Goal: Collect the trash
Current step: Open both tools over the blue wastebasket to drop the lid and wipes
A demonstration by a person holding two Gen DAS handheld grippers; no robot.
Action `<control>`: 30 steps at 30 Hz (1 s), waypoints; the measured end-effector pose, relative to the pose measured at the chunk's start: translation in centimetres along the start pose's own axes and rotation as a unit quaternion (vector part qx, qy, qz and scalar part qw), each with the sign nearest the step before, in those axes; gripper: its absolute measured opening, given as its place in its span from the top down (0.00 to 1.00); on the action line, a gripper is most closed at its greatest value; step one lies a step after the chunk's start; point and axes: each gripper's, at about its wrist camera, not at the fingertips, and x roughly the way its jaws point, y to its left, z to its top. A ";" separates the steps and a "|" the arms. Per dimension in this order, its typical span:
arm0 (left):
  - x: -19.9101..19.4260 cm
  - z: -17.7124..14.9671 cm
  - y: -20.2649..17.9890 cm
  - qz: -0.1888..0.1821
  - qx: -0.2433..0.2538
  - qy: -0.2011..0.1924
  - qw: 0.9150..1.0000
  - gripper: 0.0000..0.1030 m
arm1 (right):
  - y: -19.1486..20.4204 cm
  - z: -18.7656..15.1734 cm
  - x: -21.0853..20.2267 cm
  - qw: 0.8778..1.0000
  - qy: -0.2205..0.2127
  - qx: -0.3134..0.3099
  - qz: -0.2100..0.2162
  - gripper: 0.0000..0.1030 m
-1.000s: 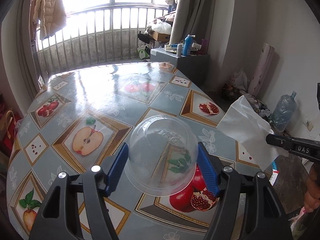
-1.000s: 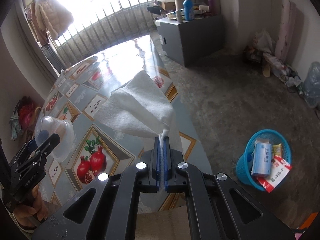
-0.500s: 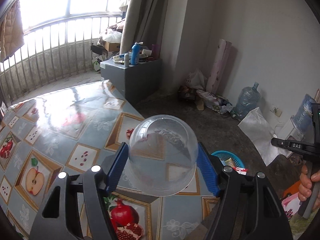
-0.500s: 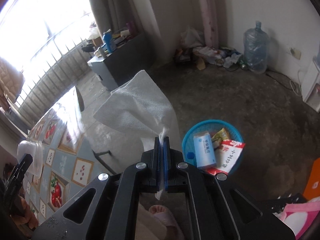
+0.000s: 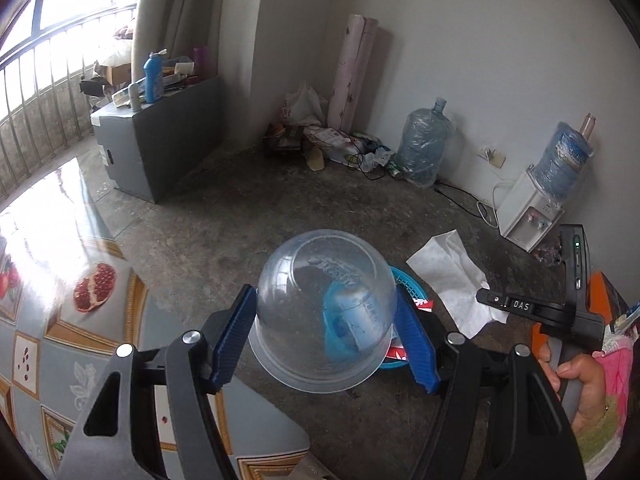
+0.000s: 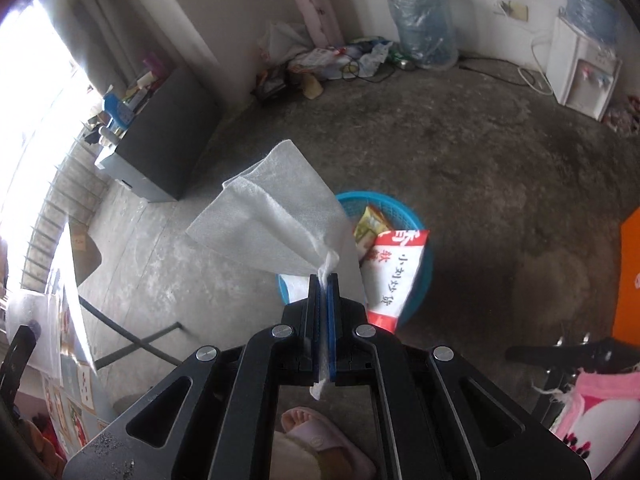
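Bare concrete floor [image 5: 224, 240] fills both views, with a corner of the fruit-patterned bench [image 5: 72, 344] at 9 o'clock in the left wrist view. Left hand-held gripper [image 5: 326, 340]: its blue pads are spread wide and press on the two sides of a clear plastic dome lid [image 5: 324, 312], held low in the frame. Through the lid, the blue trash basket [image 5: 412, 284] shows on the floor directly beyond. Right hand-held gripper [image 6: 325, 280]: its jaws are pressed together, pinching one corner of a white tissue [image 6: 272, 220], which fans out toward 11 o'clock; the same basket [image 6: 424, 256], already holding snack wrappers, lies just past the tips toward 1 o'clock.

Judging by looks, the lid is light, thin and springy, so it would buckle under hard squeezing and slide on smooth pads; gripping across its wide lower rim suits it. The tissue is nearly weightless and limp, may cling to the pads or drift on release, and a corner pinch is enough. Both pieces seem ready to drop once they hang over the basket.
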 end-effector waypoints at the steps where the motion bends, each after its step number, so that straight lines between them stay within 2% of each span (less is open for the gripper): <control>1: 0.8 0.3 -0.5 -0.002 0.004 0.006 1.000 0.35 | -0.4 0.1 0.8 1.000 0.005 0.006 -0.004 0.98; 6: 5.4 1.3 -2.7 -0.013 0.020 0.040 0.999 0.35 | -2.2 0.9 4.7 0.999 0.030 0.032 -0.009 0.98; 11: 11.3 2.6 -4.9 -0.035 0.023 0.094 0.995 0.35 | -3.5 1.3 7.8 0.997 0.053 0.056 -0.007 0.98; 15: 16.7 3.8 -7.2 -0.061 0.017 0.146 0.987 0.35 | -4.7 2.0 9.6 0.995 0.065 0.079 -0.004 0.98; 23: 24.9 3.8 -12.0 -0.100 0.016 0.190 0.976 0.34 | -6.7 2.4 12.7 0.990 0.087 0.106 0.012 0.93; 24: 26.2 3.5 -12.5 -0.107 0.020 0.200 0.974 0.33 | -7.1 2.5 13.3 0.990 0.088 0.111 0.014 0.86; 25: 27.5 3.3 -12.9 -0.107 0.024 0.214 0.971 0.33 | -7.6 2.4 13.9 0.989 0.090 0.116 0.015 0.71; 26: 28.6 2.9 -13.1 -0.102 0.023 0.232 0.967 0.28 | -8.1 2.3 14.4 0.988 0.091 0.124 0.010 0.59; 28: 30.1 2.3 -12.7 -0.093 0.002 0.256 0.962 0.27 | -8.9 2.0 14.8 0.986 0.091 0.138 0.008 0.57; 30: 30.1 2.3 -12.2 -0.093 -0.024 0.250 0.964 0.27 | -9.6 1.8 14.5 0.984 0.091 0.154 0.018 0.55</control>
